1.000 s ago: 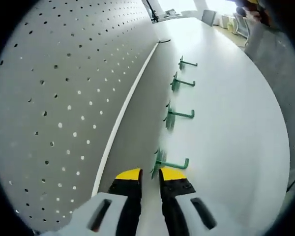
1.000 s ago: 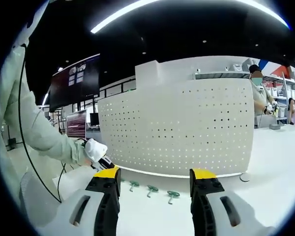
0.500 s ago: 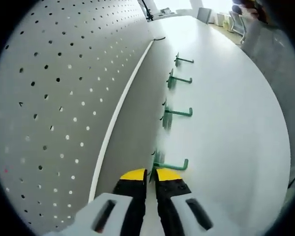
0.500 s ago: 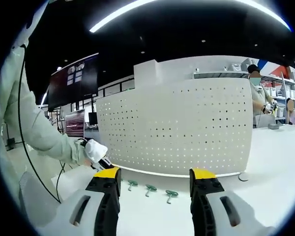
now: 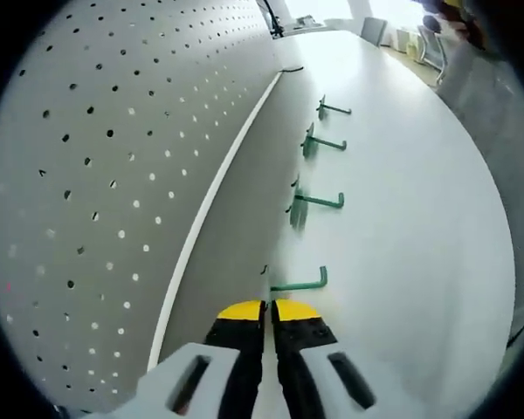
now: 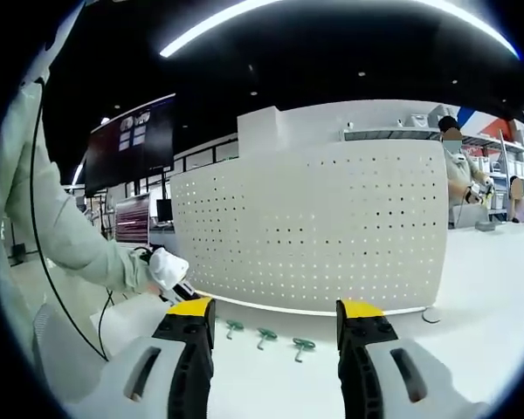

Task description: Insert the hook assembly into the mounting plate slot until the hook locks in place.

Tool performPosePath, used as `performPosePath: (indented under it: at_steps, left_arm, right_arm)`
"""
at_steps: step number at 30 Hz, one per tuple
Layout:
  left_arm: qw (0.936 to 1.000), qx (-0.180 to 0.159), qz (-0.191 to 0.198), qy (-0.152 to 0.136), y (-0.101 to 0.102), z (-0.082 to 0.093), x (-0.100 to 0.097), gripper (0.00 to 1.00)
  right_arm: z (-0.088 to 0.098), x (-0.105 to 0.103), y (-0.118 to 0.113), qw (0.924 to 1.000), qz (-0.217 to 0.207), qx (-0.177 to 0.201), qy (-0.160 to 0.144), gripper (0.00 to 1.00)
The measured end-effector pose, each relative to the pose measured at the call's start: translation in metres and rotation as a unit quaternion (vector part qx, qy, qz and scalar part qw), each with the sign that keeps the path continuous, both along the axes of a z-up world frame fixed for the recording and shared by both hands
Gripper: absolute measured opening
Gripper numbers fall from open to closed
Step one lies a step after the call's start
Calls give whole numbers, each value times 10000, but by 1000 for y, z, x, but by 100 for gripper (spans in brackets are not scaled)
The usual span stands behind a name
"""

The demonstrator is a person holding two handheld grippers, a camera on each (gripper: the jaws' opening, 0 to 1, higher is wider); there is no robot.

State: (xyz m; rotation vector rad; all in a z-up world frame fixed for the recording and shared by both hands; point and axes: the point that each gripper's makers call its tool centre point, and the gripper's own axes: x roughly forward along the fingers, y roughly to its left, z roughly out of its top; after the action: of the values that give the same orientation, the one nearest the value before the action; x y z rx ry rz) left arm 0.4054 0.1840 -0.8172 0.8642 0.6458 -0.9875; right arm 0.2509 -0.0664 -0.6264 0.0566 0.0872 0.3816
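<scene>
My left gripper [image 5: 266,307] is shut on the base of the nearest green hook [image 5: 300,283], whose arm points right over the white table [image 5: 402,227]. Three more green hooks [image 5: 318,200] lie in a row beyond it. The white pegboard mounting plate [image 5: 113,175] stands along the left of that view. In the right gripper view, my right gripper [image 6: 275,316] is open with nothing between its jaws, facing the pegboard [image 6: 323,227]. Three green hooks [image 6: 266,334] lie at its foot. A person's gloved hand [image 6: 168,266] holds the left gripper at the left.
A black cable [image 5: 290,70] lies at the pegboard's far end. Chairs [image 5: 419,39] stand past the table. In the right gripper view, a dark screen [image 6: 131,144] hangs behind the board, a small round disc [image 6: 430,314] lies on the table, and people [image 6: 461,170] stand at the right.
The left gripper's jaws have gone from open around the nearest hook's base to shut on it. The right gripper has stayed still and open.
</scene>
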Motion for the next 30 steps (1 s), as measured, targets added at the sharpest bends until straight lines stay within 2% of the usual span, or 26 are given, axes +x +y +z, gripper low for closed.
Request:
performPosePath:
  at_steps: [10,22,30]
  left_arm:
    - [9997,-105,157,-152,3,11,-3,3]
    - [9959,-506,474,-585,3,45,-5,3]
    - [9935,-630,483,-811,2,64,-15,3]
  right_arm:
    - [2,-1,1,10000,30,3,-44,54]
    - [4,-2,6,9998,157,24,-97,54]
    - [6,-4,10,9996,253,39,-142,53]
